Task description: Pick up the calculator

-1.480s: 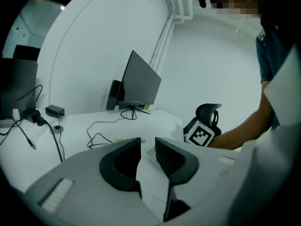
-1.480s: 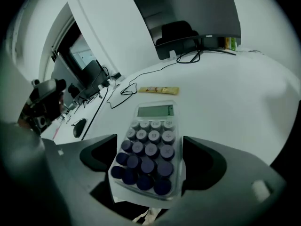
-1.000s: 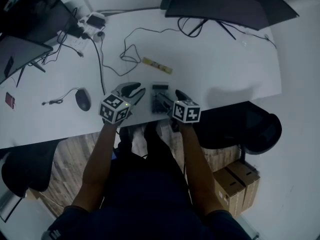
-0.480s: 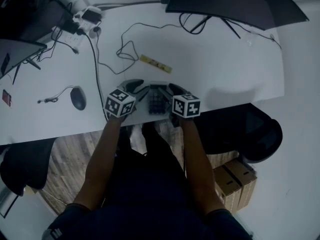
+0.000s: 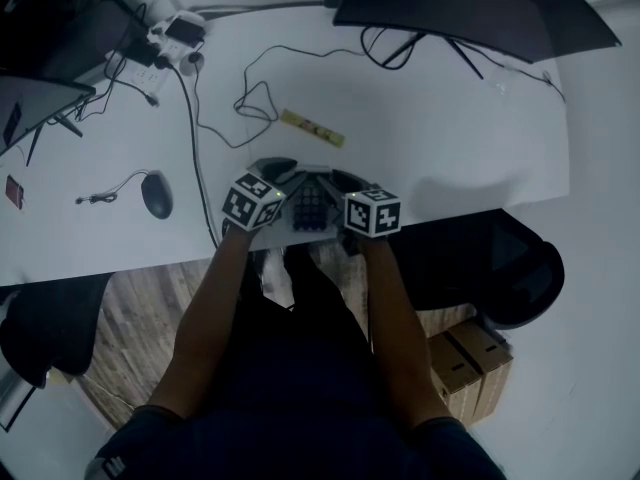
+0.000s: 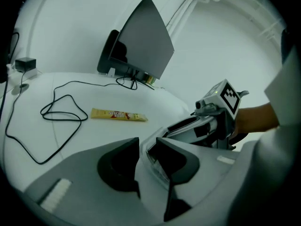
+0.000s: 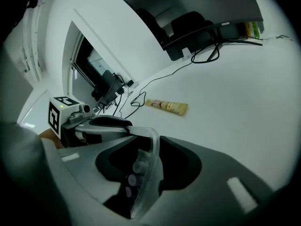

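Clamping one calculator [image 5: 310, 206] at the desk's [image 5: 450, 138] near edge, two grippers: left gripper [image 6: 147, 144] and right gripper [image 7: 150, 138] jaws, both just closing, pinch opposite sides. Beyond: one sachet [image 5: 312, 129], one mouse [image 5: 155, 195].
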Tool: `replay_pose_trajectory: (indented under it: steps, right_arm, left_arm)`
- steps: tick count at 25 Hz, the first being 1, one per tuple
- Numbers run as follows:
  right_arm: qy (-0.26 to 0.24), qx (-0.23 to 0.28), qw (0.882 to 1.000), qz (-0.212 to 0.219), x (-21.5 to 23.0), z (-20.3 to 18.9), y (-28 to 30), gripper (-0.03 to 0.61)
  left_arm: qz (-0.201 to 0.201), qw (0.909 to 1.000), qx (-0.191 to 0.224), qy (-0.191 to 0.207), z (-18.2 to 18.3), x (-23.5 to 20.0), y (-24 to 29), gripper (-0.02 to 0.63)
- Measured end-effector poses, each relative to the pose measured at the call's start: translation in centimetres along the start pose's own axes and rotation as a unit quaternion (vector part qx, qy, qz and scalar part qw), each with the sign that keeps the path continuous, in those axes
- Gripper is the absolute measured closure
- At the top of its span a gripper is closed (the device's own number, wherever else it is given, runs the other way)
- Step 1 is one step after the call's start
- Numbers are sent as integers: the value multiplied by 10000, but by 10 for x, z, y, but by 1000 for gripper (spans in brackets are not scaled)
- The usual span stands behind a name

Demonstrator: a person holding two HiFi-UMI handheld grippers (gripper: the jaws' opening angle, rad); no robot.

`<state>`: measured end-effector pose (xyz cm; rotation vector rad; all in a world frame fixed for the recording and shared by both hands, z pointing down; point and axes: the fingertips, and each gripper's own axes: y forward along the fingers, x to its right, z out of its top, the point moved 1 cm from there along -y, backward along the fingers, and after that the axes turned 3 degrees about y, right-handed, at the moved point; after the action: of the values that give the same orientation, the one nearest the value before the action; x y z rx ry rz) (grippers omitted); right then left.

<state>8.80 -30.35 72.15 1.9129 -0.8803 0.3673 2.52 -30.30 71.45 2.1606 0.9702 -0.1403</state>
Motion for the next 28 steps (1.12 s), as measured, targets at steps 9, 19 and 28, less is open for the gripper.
replay_pose_trajectory:
  steps: [9, 19, 28]
  right_arm:
    - [-237, 635, 9977, -19, -29, 31, -33, 430]
    - [-816, 1505, 9852, 77, -104, 81, -74, 430]
    - [-1473, 2271, 9627, 18, -181, 118, -125, 430]
  left_arm:
    - [135, 9960, 637, 612, 47, 16, -31, 502]
    - [243, 9792, 1546, 1293, 114, 34, -112, 499]
    - [310, 9514, 2333, 1985, 168, 64, -192, 499]
